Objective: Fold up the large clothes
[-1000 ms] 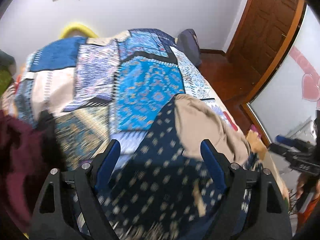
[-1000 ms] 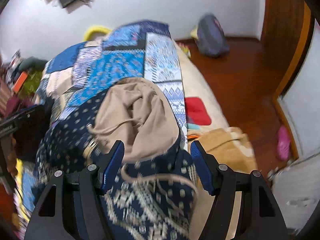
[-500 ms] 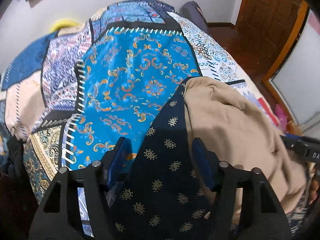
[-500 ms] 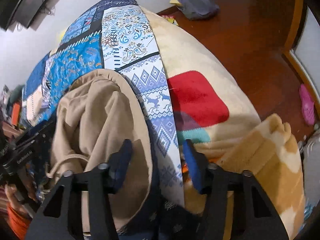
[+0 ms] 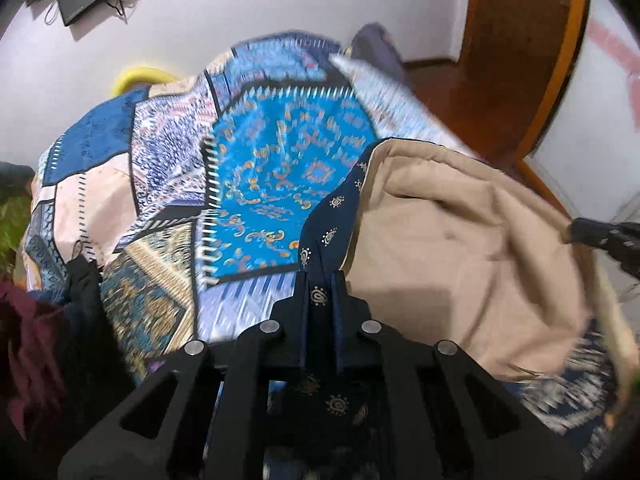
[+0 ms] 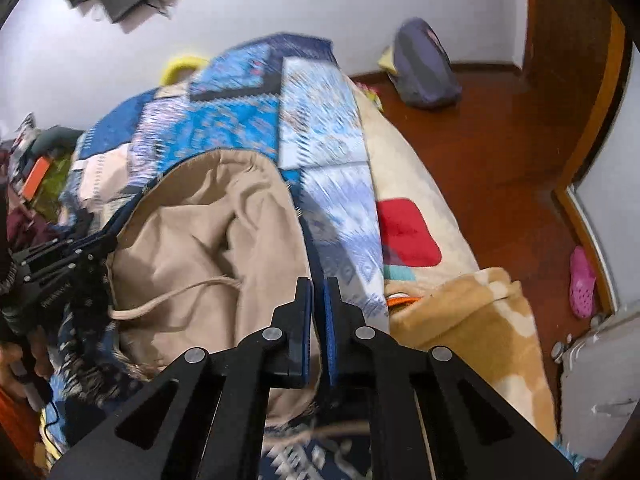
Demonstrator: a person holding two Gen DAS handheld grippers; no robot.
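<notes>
Your left gripper (image 5: 321,280), at the lower centre of its view, has its jaws pinched together on the navy, gold-dotted edge of the large hooded garment with tan lining (image 5: 460,248). Your right gripper (image 6: 317,292), at the lower centre of its own view, has its jaws nearly closed on the same garment's edge, with the tan hood and its drawstring spread to the left.

The garment lies on a bed covered by a blue patchwork quilt (image 5: 276,176), which fills the middle of both views. A tan fleece blanket (image 6: 472,320) is bunched at the bed's lower right side. A grey backpack (image 6: 424,68) sits on the reddish wooden floor (image 6: 500,152) at upper right, against the white wall. A pink clog (image 6: 582,282) rests at far right.
</notes>
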